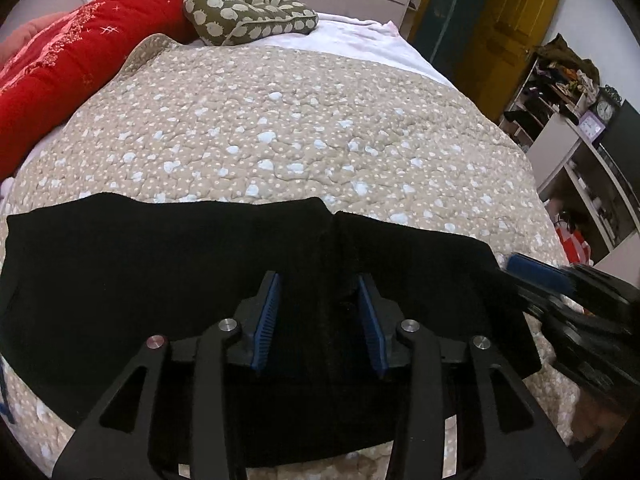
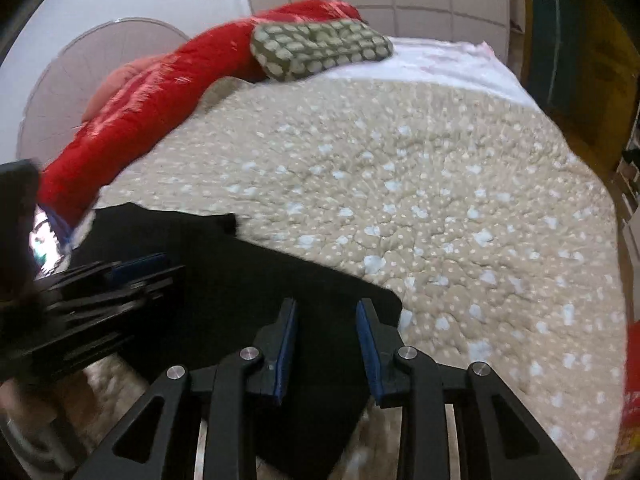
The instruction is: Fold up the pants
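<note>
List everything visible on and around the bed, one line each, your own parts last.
pants: one, black, flat across the near end of the quilt
quilt: one, beige with pale spots, covering the bed
pillow: one, olive with pale pattern, far end
red blanket: one, bunched along the bed's left side
white sheet: one, beyond the quilt
shelves: cluttered, white, right of the bed
clock: one, on the shelves
left gripper: black, blue fingers, open over the pants
right gripper: black, blue fingers, open over the pants' right edge

Beige quilt [image 1: 280, 120] on the bed carries black pants [image 1: 160, 264].
</note>
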{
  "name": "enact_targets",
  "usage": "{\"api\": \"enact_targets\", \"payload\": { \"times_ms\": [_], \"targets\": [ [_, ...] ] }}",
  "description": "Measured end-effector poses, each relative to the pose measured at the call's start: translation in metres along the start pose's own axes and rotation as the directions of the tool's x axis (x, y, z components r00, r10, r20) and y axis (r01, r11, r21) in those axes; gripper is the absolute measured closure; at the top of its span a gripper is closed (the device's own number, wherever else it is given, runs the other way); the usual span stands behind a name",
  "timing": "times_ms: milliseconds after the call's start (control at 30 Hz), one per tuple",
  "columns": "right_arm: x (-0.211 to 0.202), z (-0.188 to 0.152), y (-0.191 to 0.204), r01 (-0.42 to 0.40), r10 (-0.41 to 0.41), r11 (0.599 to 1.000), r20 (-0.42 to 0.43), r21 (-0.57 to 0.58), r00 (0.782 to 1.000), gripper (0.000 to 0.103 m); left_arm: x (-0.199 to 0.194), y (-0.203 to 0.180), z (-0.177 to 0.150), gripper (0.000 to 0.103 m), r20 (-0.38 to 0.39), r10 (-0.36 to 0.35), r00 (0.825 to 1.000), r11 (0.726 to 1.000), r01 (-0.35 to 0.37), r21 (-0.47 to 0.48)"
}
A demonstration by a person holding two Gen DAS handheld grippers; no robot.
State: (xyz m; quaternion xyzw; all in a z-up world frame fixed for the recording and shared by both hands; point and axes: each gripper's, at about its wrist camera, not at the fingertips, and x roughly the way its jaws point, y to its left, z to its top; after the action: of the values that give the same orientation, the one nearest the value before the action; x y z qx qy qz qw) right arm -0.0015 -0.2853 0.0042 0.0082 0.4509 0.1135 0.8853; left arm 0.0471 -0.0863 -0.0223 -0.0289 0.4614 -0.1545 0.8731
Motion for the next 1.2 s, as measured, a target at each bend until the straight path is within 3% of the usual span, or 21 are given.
{"api": "enact_targets", "payload": {
  "times_ms": [133, 200, 267, 333, 367, 467, 667, 867, 933, 1000, 1033, 1067, 1200],
  "targets": [
    [-0.008, -0.022, 0.014, -0.047, 0.046, 0.998, -0.021, -0.031, 0.999, 0.073, 0.000, -0.002, -0.003, 0.063, 0.017, 0.010, 1.000, 1.000, -0.010, -0.001],
    [0.004, -0.034, 0.017, -0.024, 0.023, 0.999, -0.033, -0.037, 0.999, 0.073, -0.001, -0.003, -0.004, 0.063, 0.023, 0.012, 1.000, 1.000, -0.012, -0.003],
    [0.009, -0.039, 0.012, -0.054, 0.054, 0.998, -0.024, 0.014, 0.998, 0.067, -0.002, -0.003, -0.006, 0.063, 0.033, 0.013, 0.999, 1.000, -0.013, -0.005],
    [0.010, -0.036, 0.007, -0.116, 0.119, 0.991, -0.033, 0.065, 0.992, 0.053, -0.004, -0.003, -0.006, 0.063, 0.028, 0.008, 1.000, 1.000, -0.008, -0.015],
    [0.010, -0.035, 0.005, -0.137, 0.140, 0.988, -0.044, 0.077, 0.989, 0.052, -0.006, -0.002, -0.006, 0.063, 0.027, 0.002, 1.000, 1.000, -0.001, -0.021],
    [0.005, -0.030, 0.008, -0.126, 0.130, 0.989, -0.053, 0.071, 0.990, 0.053, -0.013, 0.002, -0.007, 0.063, 0.034, 0.009, 0.999, 0.999, -0.008, -0.036],
    [-0.017, -0.016, 0.027, -0.096, 0.095, 0.995, 0.054, 0.025, 0.994, 0.053, -0.036, 0.009, -0.011, 0.063, 0.075, 0.065, 0.995, 0.997, -0.062, -0.036],
    [0.006, -0.004, 0.044, -0.107, 0.107, 0.994, 0.013, 0.026, 0.994, 0.053, -0.046, 0.019, -0.019, 0.063, 0.075, 0.104, 0.992, 0.994, -0.101, -0.039],
    [0.016, -0.004, 0.052, -0.070, 0.070, 0.998, 0.003, 0.004, 0.998, 0.053, -0.046, 0.023, -0.021, 0.063, 0.066, 0.113, 0.991, 0.993, -0.110, -0.043],
    [0.026, -0.003, 0.059, -0.045, 0.045, 0.999, -0.005, -0.018, 0.999, 0.053, -0.047, 0.027, -0.023, 0.055, 0.061, 0.126, 0.990, 0.991, -0.123, -0.051],
    [0.030, -0.003, 0.062, -0.042, 0.042, 0.999, -0.010, -0.020, 0.999, 0.052, -0.048, 0.030, -0.024, 0.041, 0.065, 0.127, 0.990, 0.990, -0.123, -0.062],
    [0.034, -0.003, 0.064, -0.038, 0.038, 0.999, -0.012, -0.021, 0.999, 0.052, -0.049, 0.033, -0.025, 0.036, 0.071, 0.123, 0.990, 0.990, -0.118, -0.072],
    [0.034, 0.000, 0.075, -0.015, 0.015, 0.998, -0.001, -0.054, 1.000, 0.053, -0.052, 0.042, -0.026, 0.036, 0.076, 0.114, 0.991, 0.988, -0.105, -0.110]
  ]
}}
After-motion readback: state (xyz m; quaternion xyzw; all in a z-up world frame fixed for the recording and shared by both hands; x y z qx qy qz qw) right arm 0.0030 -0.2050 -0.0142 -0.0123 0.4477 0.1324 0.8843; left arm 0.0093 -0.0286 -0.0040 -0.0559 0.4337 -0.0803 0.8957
